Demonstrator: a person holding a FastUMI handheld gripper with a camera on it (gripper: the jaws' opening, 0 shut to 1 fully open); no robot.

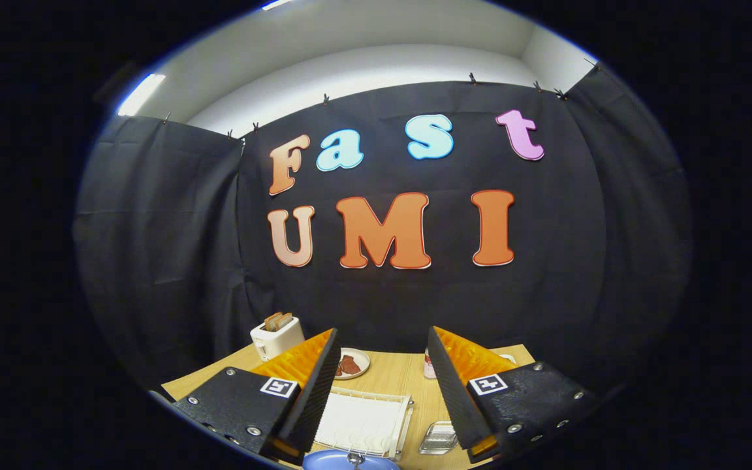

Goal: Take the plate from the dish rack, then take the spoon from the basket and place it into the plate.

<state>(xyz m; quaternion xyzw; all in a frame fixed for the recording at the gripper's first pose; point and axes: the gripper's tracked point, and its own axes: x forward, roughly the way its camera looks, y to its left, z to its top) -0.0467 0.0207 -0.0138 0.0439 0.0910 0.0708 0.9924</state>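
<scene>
Between the spread fingers of our gripper (382,391), which hold nothing, lies the white wire dish rack (364,421) on the pale wooden table (395,375). We cannot make out a plate in it. We judge a plate stiff, slick and breakable: take it by the rim. Beyond sit a white toaster (276,337) holding bread, and a small round plate (352,363) bearing dark food

We see our gripper (382,385) as two wedge-shaped fingers (314,385) with ribbed inner faces, spread wide apart. Each is bolted to a rough black mount (235,405) studded with silver screws, and each mount carries a small square black-and-white marker (279,386) near the finger's base.
</scene>
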